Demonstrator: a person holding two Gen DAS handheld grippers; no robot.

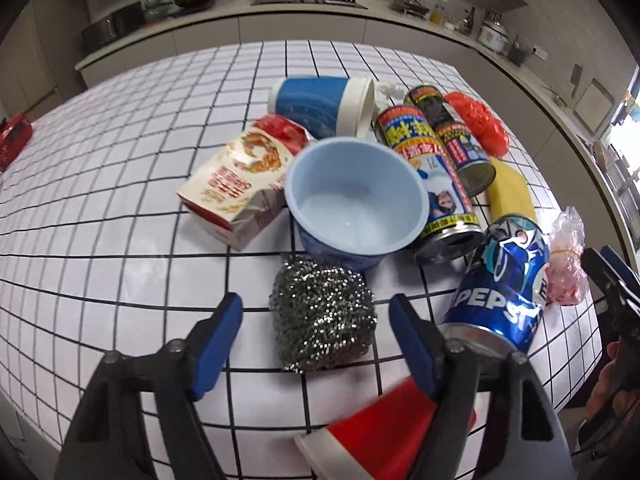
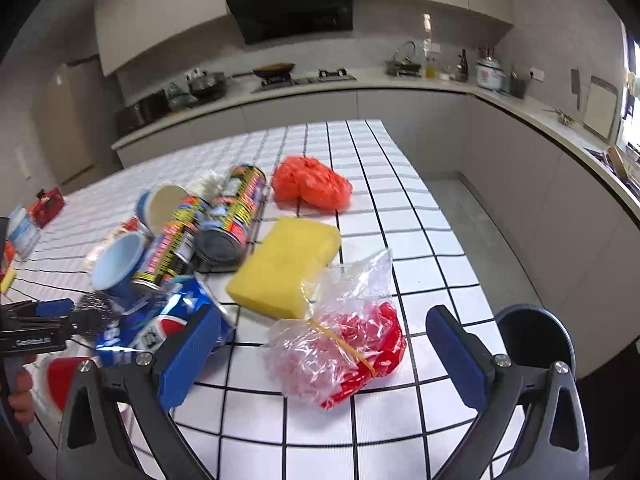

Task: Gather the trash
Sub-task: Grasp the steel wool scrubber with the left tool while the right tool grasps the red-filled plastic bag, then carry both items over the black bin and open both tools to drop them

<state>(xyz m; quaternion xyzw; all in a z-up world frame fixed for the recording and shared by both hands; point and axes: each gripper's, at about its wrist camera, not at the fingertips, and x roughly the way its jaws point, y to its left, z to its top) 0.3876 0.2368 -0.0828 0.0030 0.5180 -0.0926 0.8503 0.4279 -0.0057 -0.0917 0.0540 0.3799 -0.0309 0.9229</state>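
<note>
Tongs on both sides hold nothing: the left tongs [image 1: 316, 328] stand apart astride the steel scourer [image 1: 323, 316], pads not touching it; the right tongs [image 2: 324, 348] gape wide over the tied plastic bag [image 2: 340, 340]. All trash lies on the worktop [image 1: 120, 200]: cola can [image 1: 500, 280], two spray cans [image 1: 436, 176], blue bowl [image 1: 356, 204], carton [image 1: 244, 184], yellow sponge [image 2: 284, 264], orange bag [image 2: 312, 184], red cup [image 1: 384, 432]. No bin is visible. Judgement: collection not yet begun.
</note>
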